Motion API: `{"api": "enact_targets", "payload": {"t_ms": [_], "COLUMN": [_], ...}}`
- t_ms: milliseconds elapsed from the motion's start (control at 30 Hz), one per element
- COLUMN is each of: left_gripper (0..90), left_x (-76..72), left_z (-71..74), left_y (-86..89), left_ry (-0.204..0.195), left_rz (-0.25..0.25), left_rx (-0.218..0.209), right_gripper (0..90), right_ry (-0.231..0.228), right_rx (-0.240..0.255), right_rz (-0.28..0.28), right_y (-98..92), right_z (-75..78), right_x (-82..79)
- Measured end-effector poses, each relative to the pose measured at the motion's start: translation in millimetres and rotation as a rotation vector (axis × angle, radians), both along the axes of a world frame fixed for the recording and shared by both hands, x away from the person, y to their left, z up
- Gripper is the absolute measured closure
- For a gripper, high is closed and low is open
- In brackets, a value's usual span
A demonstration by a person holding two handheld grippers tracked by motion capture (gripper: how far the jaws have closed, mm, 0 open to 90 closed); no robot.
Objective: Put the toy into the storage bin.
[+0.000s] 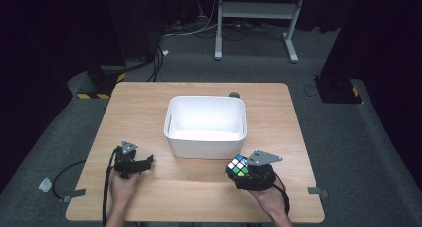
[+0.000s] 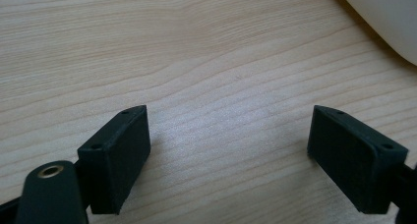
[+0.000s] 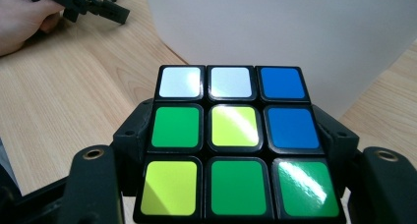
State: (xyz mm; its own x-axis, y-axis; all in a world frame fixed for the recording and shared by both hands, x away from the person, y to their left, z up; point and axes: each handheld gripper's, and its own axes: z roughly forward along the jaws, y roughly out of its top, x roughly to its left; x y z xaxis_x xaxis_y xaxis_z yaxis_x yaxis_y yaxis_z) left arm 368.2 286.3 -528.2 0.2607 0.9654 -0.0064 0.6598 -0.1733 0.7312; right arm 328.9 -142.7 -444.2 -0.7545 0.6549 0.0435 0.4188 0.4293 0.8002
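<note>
A puzzle cube [image 1: 238,166] with white, blue, green and yellow tiles sits between the black jaws of my right gripper [image 1: 240,170], which is shut on it near the table's front right. In the right gripper view the cube [image 3: 235,140] shows its top face, with a jaw pressed against each side. A white rectangular bin [image 1: 206,125] stands just beyond it at the table's middle. My left gripper [image 1: 148,162] rests low at the front left, jaws wide apart over bare wood [image 2: 226,111], nothing between them.
The wooden table [image 1: 149,102] has bare room left and right of the bin. A small dark round object [image 1: 234,94] lies behind the bin. The bin's white wall [image 3: 295,32] rises close ahead of the cube. Cables and a metal stand's legs [image 1: 288,38] are on the floor beyond.
</note>
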Motion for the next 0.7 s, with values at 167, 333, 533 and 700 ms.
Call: {"api": "enact_targets", "payload": {"t_ms": [167, 333, 533, 700], "left_gripper": [16.4, 16.4, 16.3, 16.4], "left_x": [0.0, 0.0, 0.0, 0.0], "left_z": [0.0, 0.0, 0.0, 0.0], "left_y": [-0.1, 0.0, -0.1, 0.2], "left_ry": [0.000, 0.000, 0.000, 0.000], "left_rz": [0.001, 0.000, 0.001, 0.001], "left_rx": [-0.001, 0.000, -0.001, -0.003], "right_gripper": [33.7, 33.7, 33.7, 33.7], "right_ry": [-0.009, -0.016, -0.019, -0.018], "right_rx": [-0.005, 0.000, 0.004, -0.003], "right_rz": [0.010, 0.010, 0.008, 0.014], "right_y": [1.6, -1.2, -3.1, -2.6], "right_z": [7.6, 18.8, 25.8, 31.3], "right_x": [-0.3, -0.7, -0.2, -0.2]}}
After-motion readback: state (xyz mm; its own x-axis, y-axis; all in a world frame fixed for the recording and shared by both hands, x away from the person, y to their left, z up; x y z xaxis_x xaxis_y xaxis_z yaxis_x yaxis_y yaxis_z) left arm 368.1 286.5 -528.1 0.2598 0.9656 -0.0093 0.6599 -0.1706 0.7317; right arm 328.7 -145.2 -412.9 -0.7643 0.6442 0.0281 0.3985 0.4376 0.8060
